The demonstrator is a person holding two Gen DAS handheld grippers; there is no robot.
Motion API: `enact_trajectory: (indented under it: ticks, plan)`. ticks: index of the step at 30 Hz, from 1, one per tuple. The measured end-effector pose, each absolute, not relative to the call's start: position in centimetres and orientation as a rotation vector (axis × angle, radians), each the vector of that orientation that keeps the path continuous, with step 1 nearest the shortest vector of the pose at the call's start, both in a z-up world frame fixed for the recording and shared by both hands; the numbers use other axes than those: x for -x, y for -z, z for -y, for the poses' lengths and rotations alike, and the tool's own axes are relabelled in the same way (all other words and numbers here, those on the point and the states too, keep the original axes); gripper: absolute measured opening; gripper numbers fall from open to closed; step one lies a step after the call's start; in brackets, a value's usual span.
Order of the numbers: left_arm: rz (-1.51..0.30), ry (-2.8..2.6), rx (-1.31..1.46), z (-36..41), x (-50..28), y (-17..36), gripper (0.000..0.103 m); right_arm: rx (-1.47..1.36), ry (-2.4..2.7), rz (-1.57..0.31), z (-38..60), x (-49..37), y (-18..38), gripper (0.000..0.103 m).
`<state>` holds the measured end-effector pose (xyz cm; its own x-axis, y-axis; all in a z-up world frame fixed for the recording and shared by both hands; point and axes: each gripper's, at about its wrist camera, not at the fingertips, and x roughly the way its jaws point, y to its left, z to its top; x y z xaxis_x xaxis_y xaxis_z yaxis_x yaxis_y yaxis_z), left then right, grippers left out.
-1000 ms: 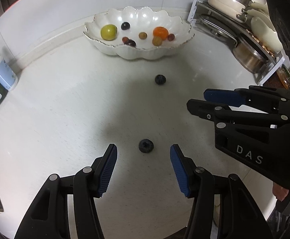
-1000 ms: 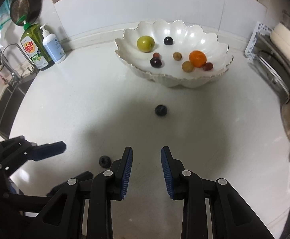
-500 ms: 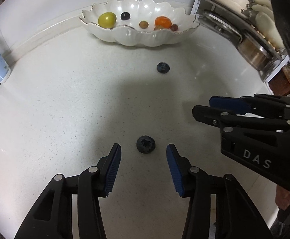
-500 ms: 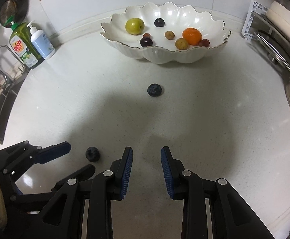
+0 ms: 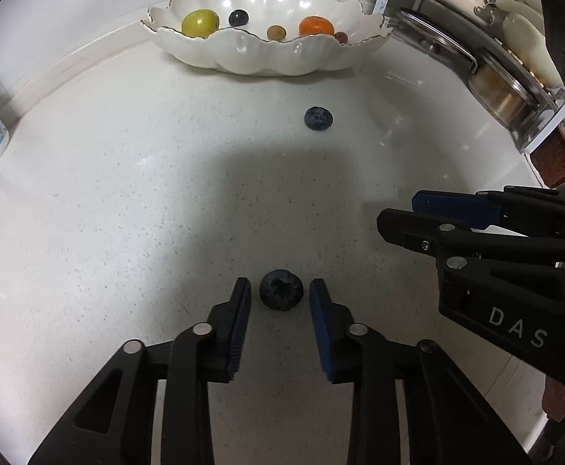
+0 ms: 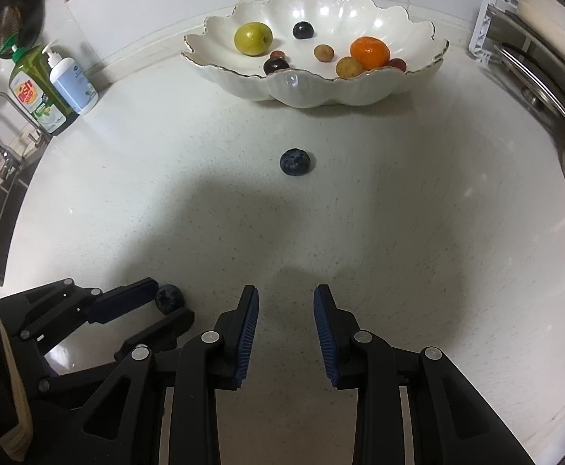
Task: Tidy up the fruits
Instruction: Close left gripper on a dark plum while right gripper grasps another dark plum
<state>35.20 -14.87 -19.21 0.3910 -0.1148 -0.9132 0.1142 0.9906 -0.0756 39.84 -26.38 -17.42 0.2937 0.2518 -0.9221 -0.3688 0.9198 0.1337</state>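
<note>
Looking along the left tool (image 5: 280, 296), we see its fingers parted around a blueberry (image 5: 281, 289) on the table (image 5: 108, 193), gaps either side. From the right wrist, the right tool (image 6: 286, 302) gapes empty; a second blueberry (image 6: 296, 161) lies before the bowl (image 6: 313, 89).

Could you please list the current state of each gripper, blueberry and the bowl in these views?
left gripper: open, fingers on either side of the near blueberry, not yet closed.
right gripper: open, holding nothing.
near blueberry: on the counter, between the left fingers.
far blueberry: loose on the counter, short of the bowl.
bowl: upright, holding several fruits.
</note>
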Motion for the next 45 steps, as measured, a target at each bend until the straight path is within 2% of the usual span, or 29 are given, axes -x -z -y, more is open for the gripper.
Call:
enact_trajectory:
  ticks: [12, 28, 45]
  plan:
    - [-1.104, 0.133, 0.025, 13.6, -36.2, 18.0, 0.023, 0.08, -0.412, -1.204, 26.2, -40.7, 17.9, 0.031]
    - [-0.997, 0.063, -0.023, 11.2, -40.8, 17.1, 0.023, -0.017, -0.324, -1.066, 25.0, -44.8, 17.3, 0.031]
    - [-0.985, 0.062, -0.023, 9.6, -43.8, 17.7, 0.023, 0.02, -0.252, -1.082, 23.2, -47.6, 19.4, 0.03]
